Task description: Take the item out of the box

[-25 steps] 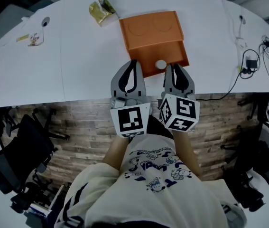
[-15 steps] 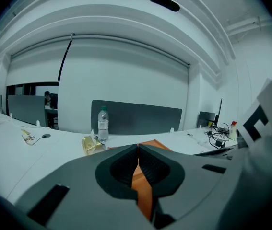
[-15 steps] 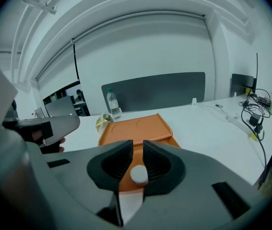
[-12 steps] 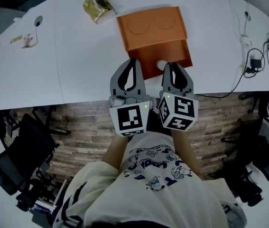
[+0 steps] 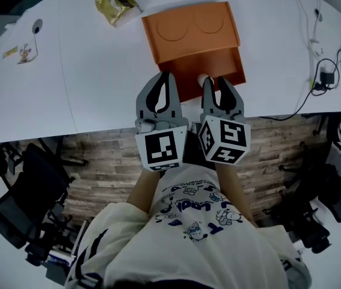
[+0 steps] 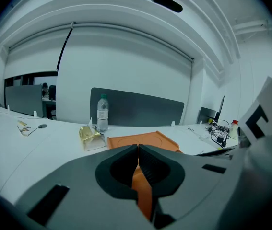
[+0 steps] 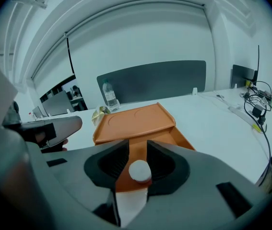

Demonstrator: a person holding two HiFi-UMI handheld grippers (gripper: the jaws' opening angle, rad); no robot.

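An orange box (image 5: 191, 32) lies on the white table (image 5: 98, 71), its drawer (image 5: 230, 65) pulled out toward me. A small white round item (image 5: 202, 79) sits at the drawer's near end. My right gripper (image 5: 216, 80) reaches over that end. Its jaws are opening, and in the right gripper view the white item (image 7: 139, 171) lies between the fingers without being pressed. My left gripper (image 5: 164, 75) hovers beside the drawer's left side. Its jaws meet with nothing between them (image 6: 137, 150), and the orange box (image 6: 143, 140) shows beyond.
A gold foil packet (image 5: 115, 3) lies left of the box, and a water bottle (image 6: 102, 113) stands behind it. Cables and a charger (image 5: 329, 65) trail at the table's right edge. Office chairs (image 5: 20, 191) stand on the wooden floor below the near edge.
Both grippers have edged forward toward the drawer. The right gripper's jaws have parted around the white item.
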